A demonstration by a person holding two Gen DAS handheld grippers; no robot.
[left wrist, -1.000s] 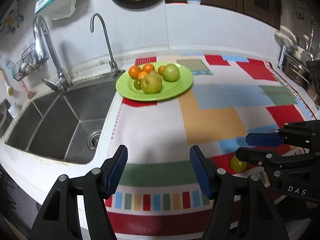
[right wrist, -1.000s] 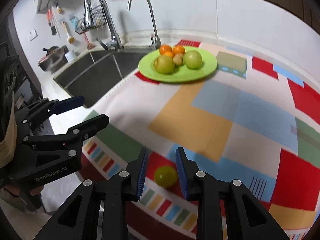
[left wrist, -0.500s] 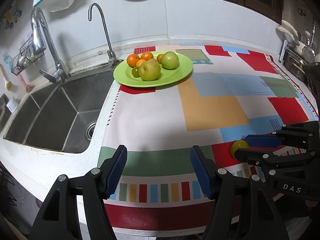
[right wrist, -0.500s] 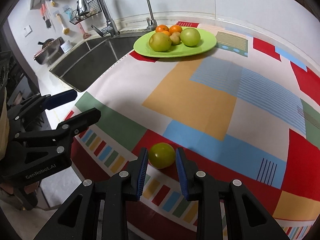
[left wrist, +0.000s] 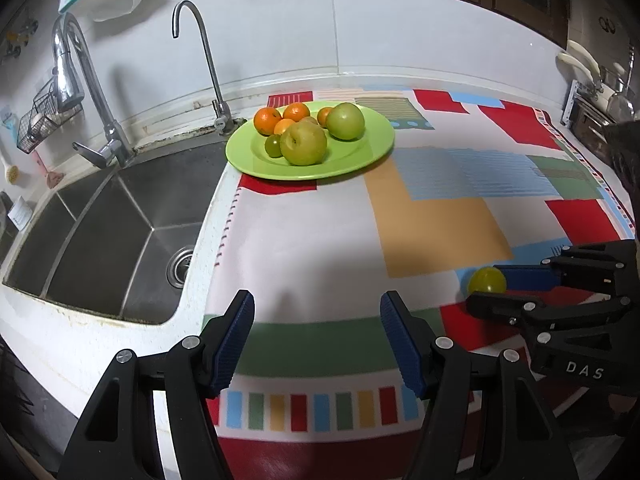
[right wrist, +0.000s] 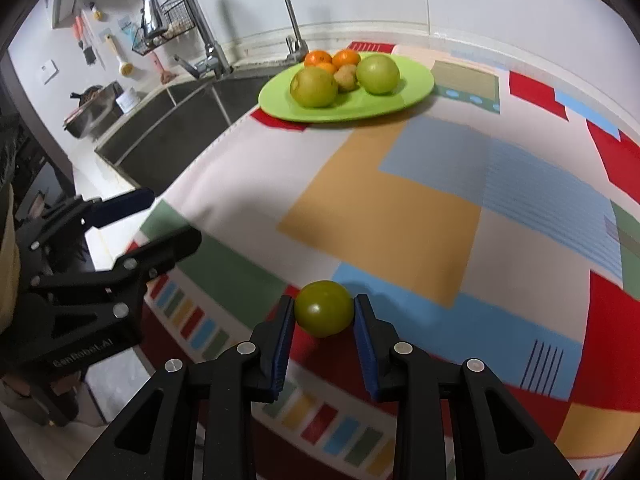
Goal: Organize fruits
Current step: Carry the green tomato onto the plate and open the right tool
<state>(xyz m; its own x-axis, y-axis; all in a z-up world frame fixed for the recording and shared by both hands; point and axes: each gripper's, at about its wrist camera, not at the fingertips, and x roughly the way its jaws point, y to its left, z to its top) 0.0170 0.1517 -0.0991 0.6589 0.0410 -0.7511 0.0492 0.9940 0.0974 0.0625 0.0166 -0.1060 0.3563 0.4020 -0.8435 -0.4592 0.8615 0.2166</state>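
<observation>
A small green fruit (right wrist: 323, 308) sits between the two fingers of my right gripper (right wrist: 324, 314), both pads touching it, low over the patchwork cloth (right wrist: 384, 208). It also shows in the left wrist view (left wrist: 486, 280) at the right gripper's tips (left wrist: 490, 286). A green plate (left wrist: 368, 152) at the back, near the sink, holds two large green fruits, several oranges and a small green one; it shows in the right wrist view too (right wrist: 416, 84). My left gripper (left wrist: 316, 336) is open and empty above the cloth's front edge.
A steel sink (left wrist: 100, 232) with two taps lies left of the cloth. The counter's front edge runs just below both grippers. A dish rack (left wrist: 592, 116) stands at the far right. The left gripper also shows in the right wrist view (right wrist: 132, 224).
My right gripper moved forward around the small green fruit and its fingers now touch it on both sides. The left gripper stayed open and shifted slightly.
</observation>
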